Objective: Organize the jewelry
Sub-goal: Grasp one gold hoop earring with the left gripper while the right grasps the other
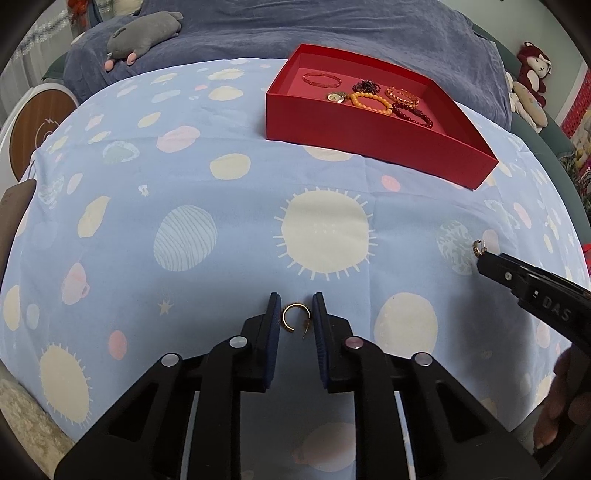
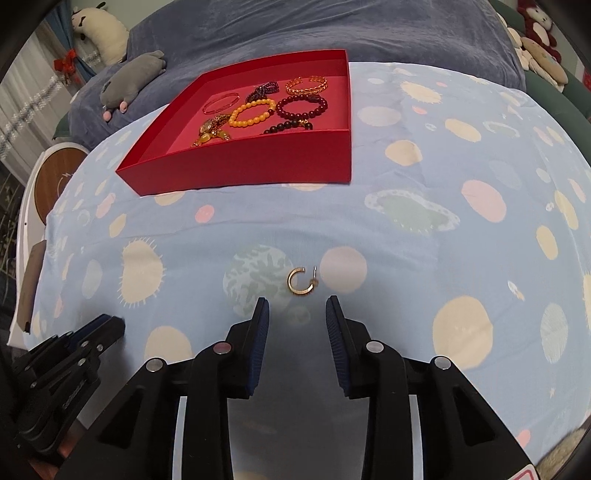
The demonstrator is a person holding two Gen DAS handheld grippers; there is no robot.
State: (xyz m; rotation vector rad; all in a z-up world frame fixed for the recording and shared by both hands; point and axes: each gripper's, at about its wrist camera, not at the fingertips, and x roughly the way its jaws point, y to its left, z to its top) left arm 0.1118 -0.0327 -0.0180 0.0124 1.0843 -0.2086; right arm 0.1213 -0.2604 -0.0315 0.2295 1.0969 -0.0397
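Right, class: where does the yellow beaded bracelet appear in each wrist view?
Left wrist view: yellow beaded bracelet upper right of centre, inside the red cardboard tray.
Right wrist view: upper left of centre, in the same tray.
Shared landmark: grey plush toy, upper left in both.

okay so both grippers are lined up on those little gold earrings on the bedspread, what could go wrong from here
1. The left gripper straddles a thin open gold hoop lying flat on soft bedspread; closing may pinch fabric or flick it away.
2. The second earring lies just ahead of the open right gripper, so closing now would likely miss.
3. The red box is already crowded with bracelets; a dropped hoop could snag.
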